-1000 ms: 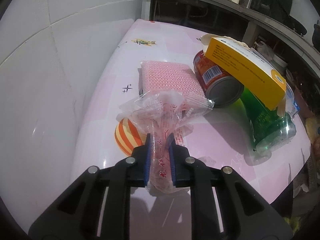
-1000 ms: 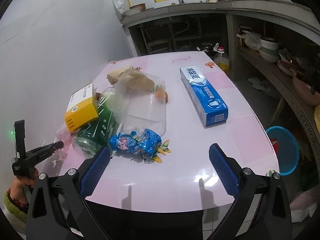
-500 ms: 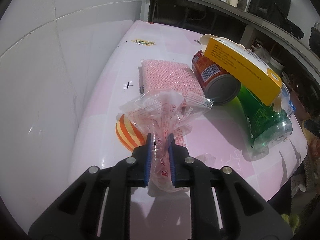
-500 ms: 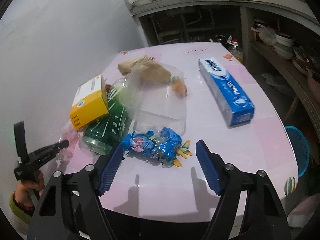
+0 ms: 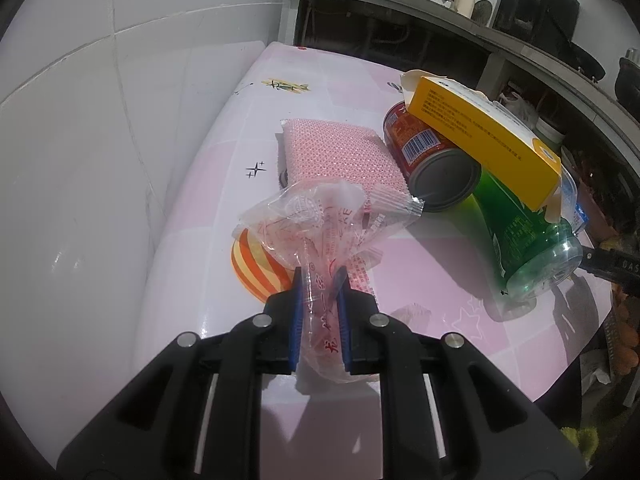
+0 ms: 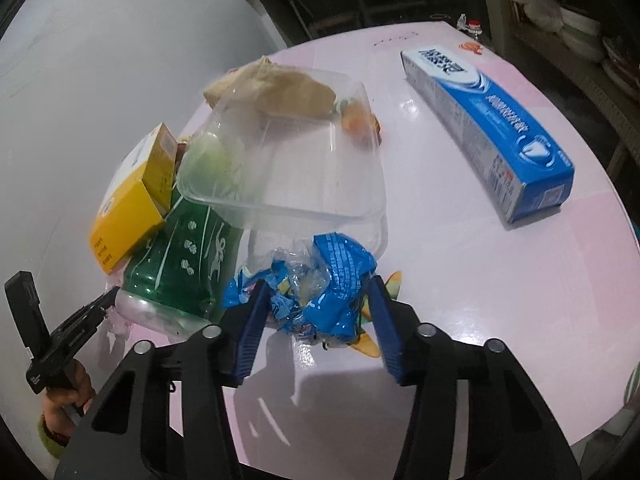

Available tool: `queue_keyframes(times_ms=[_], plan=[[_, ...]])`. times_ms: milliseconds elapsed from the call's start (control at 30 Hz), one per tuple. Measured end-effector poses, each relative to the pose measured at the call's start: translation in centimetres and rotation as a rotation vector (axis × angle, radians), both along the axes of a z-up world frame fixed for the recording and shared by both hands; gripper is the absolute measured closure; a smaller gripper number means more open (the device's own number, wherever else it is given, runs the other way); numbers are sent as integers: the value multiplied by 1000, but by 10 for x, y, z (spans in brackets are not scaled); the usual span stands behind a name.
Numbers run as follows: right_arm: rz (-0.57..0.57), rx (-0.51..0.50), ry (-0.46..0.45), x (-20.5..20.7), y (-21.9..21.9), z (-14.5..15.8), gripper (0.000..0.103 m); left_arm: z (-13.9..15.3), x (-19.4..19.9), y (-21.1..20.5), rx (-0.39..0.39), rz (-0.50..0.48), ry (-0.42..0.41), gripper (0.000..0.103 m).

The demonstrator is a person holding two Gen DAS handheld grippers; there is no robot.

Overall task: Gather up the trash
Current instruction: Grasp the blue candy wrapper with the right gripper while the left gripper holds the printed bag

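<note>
Box point(image 5: 484, 136) on can point(image 5: 432, 164) & bottle point(image 5: 528, 236) – sponge point(image 5: 340, 156) left of can; wrapper point(image 6: 320, 284) before tray point(image 6: 288, 164) on surface point(image 6: 480, 280).

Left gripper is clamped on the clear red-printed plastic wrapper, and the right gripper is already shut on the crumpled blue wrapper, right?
Not quite. In the right wrist view the right gripper is open: its blue pads sit on either side of the crumpled blue wrapper without closing on it. The left wrist view confirms the left gripper is clamped on the clear red-printed plastic wrapper.
</note>
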State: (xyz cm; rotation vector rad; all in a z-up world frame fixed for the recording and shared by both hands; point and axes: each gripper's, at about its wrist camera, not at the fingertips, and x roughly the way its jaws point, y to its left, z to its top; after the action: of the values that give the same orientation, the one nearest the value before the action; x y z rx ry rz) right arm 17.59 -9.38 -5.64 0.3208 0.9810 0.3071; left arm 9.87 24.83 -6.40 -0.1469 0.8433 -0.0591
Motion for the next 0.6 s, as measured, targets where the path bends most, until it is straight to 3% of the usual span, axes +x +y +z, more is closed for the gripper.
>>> queue_keyframes(times_ms=[233,600], plan=[[3,12,6,-5,0,0,70,0,-2,1,-4,0,-14,89],[-20,27,8,-23,-13,6,74,11,-19,2,1,6,-54,93]])
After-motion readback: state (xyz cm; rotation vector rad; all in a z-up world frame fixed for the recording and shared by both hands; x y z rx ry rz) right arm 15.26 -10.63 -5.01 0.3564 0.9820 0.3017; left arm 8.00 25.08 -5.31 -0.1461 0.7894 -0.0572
